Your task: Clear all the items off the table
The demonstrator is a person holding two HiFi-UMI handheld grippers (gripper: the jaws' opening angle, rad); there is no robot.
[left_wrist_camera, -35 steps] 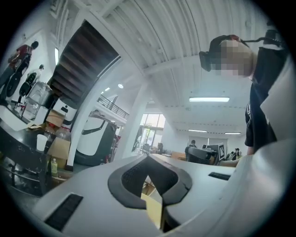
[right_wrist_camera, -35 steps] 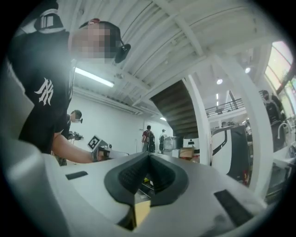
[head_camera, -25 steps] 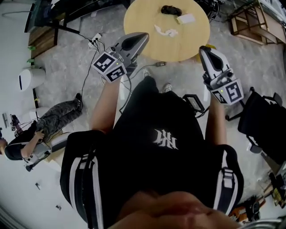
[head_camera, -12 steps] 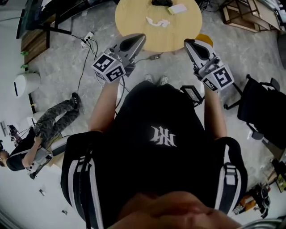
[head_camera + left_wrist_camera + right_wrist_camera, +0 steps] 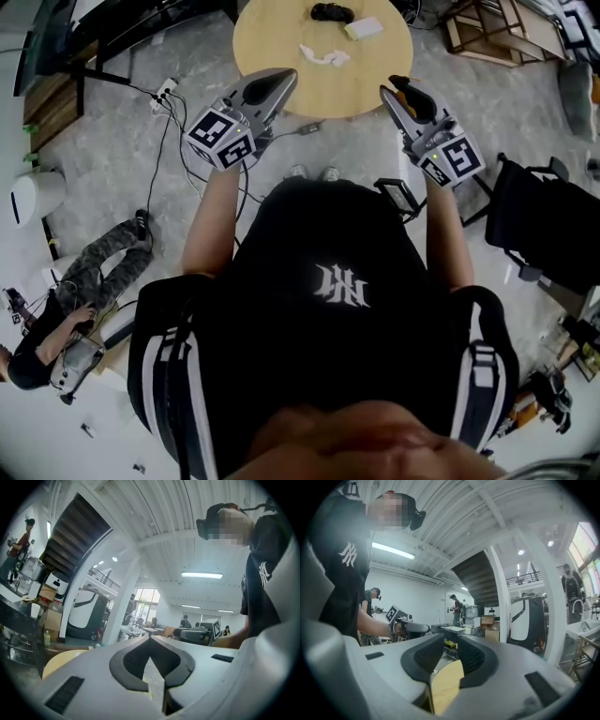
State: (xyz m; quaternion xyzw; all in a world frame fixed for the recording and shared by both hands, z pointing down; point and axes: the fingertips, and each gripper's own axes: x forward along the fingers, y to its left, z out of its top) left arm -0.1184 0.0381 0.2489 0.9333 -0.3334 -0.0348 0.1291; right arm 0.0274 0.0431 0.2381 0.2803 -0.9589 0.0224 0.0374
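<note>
- The table [image 5: 272,37], round and wooden, is standing at the top of the head view, with 3 items lying on it.
- A black lump [image 5: 332,12] is lying at the far edge, a white block [image 5: 364,28] is lying just beside it to the right, and a white wad [image 5: 323,56] is lying nearer the middle.
- All 3 items are lying well apart from both grippers.
- The left gripper [image 5: 289,75] is showing over the table's near left rim in the head view and is pointing toward the table.
- Its jaws are clenching tip to tip in the left gripper view [image 5: 150,639], with nothing between them. A slice of the tabletop [image 5: 58,663] is showing at the left of that view.
- The right gripper [image 5: 386,91] is showing at the table's near right rim, also pointing toward the table.
- Its jaws have just been opening and are standing slightly apart [image 5: 450,641]. They are grasping nothing, and only the table's wood [image 5: 447,686] is showing through the gap.
- The person holding the 2 grippers is wearing a black shirt [image 5: 342,286] with white stripes on the sleeves.
- On the floor, a power strip [image 5: 161,92] is lying left of the table.
- Another person [image 5: 66,309] is sitting low at the far left of the head view.
- A black chair [image 5: 539,225] is standing at the right.
</note>
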